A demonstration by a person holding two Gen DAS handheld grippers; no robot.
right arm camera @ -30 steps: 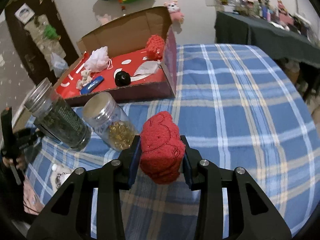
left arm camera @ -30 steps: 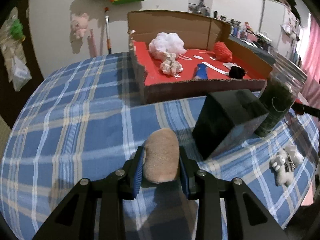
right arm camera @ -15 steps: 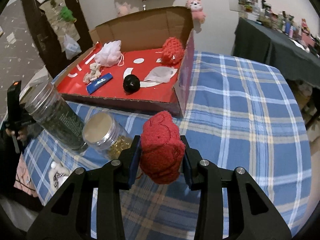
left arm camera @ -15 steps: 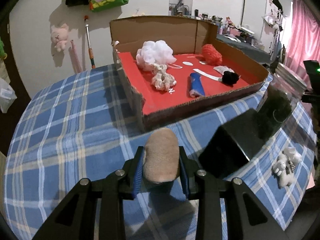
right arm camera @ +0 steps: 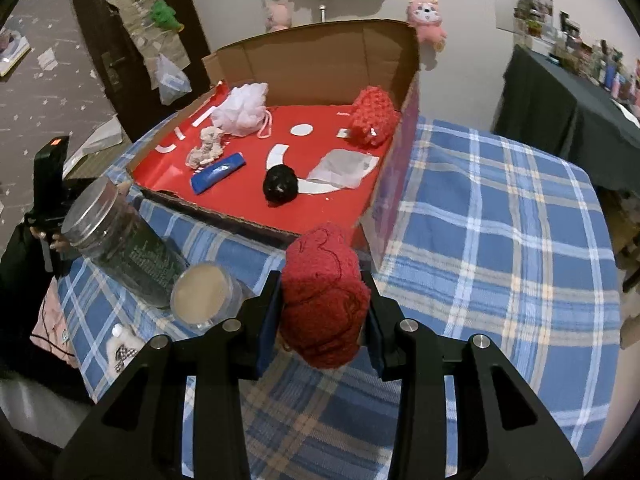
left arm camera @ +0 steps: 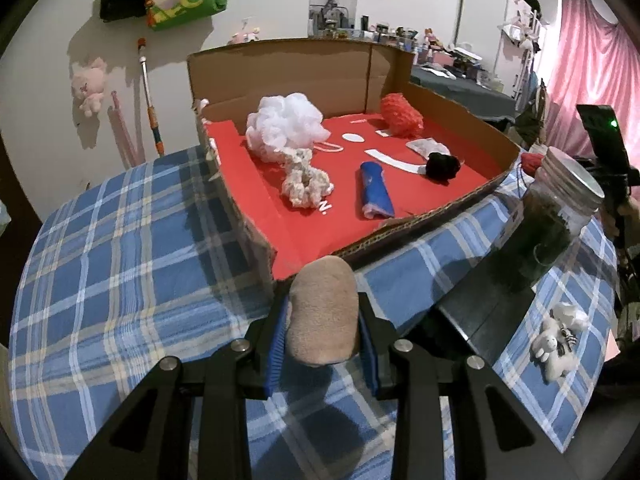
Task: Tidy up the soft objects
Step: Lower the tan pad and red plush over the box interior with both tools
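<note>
— Jaws on the left gripper (left arm camera: 323, 334)?
— Partly closed, pinching a tan soft toy (left arm camera: 322, 316) over the plaid tablecloth (left arm camera: 120, 280), just short of the cardboard box's (left arm camera: 280, 64) near corner.
— And the right gripper (right arm camera: 322, 316)?
— Same narrow spread, pads squeezing a red fuzzy toy (right arm camera: 324, 296) by the box's near right corner.

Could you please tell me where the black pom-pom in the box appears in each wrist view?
Left wrist: black pom-pom sits right of centre, near the box's right wall, beside a white pouch.
Right wrist: black pom-pom sits centre-left, toward the box's front edge.
Shared landmark: the blue roll lies just left of it.
</note>
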